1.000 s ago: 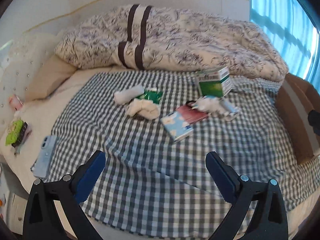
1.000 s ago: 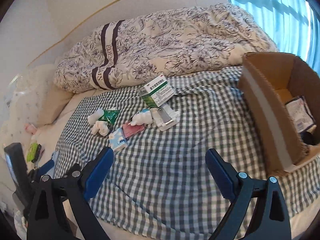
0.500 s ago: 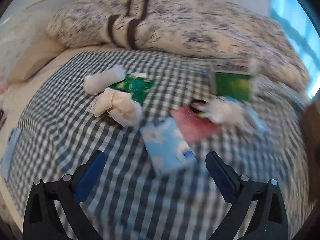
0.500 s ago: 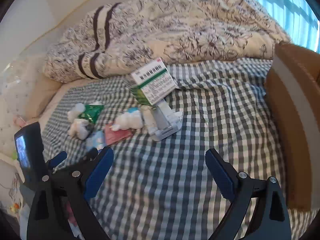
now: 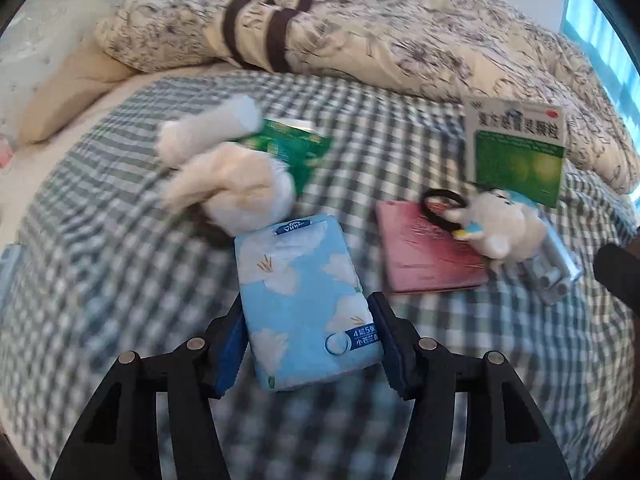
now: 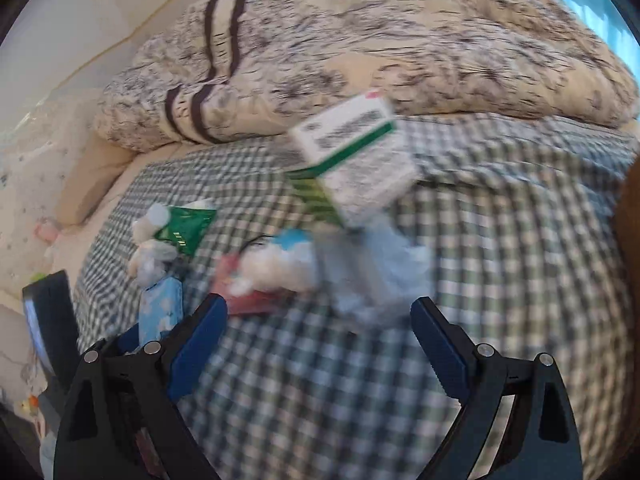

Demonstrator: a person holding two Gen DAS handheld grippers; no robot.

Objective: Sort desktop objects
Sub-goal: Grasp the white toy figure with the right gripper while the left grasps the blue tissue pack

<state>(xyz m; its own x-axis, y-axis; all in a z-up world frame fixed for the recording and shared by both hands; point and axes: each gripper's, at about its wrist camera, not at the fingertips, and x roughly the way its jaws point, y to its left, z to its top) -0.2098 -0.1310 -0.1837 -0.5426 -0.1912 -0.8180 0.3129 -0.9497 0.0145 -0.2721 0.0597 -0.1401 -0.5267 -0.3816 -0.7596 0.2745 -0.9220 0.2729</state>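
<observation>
My left gripper [image 5: 310, 340] is shut on a blue cloud-print tissue pack [image 5: 304, 300] lying on the checked cloth [image 5: 100, 272]; both pads press its sides. Behind it lie a cream rolled cloth [image 5: 236, 184], a green sachet [image 5: 292, 148], a red booklet [image 5: 424, 248], a black hair tie [image 5: 442, 204], a small white plush toy [image 5: 496, 228] and a green-and-white medicine box [image 5: 516, 152]. My right gripper [image 6: 320, 340] hangs open above the cloth, in front of a blurred pale packet [image 6: 372, 280] and the medicine box [image 6: 352, 164]. The tissue pack [image 6: 162, 310] shows at its left.
A flowered quilt [image 5: 380, 28] is heaped along the back of the bed. A brown cardboard box edge [image 6: 628, 216] stands at the right. A silvery tube pack [image 5: 556, 264] lies beside the plush toy. A phone screen [image 6: 44, 320] shows at far left in the right wrist view.
My left gripper moved forward and down to the tissue pack and shut on it. My right gripper moved closer to the pile and stays open.
</observation>
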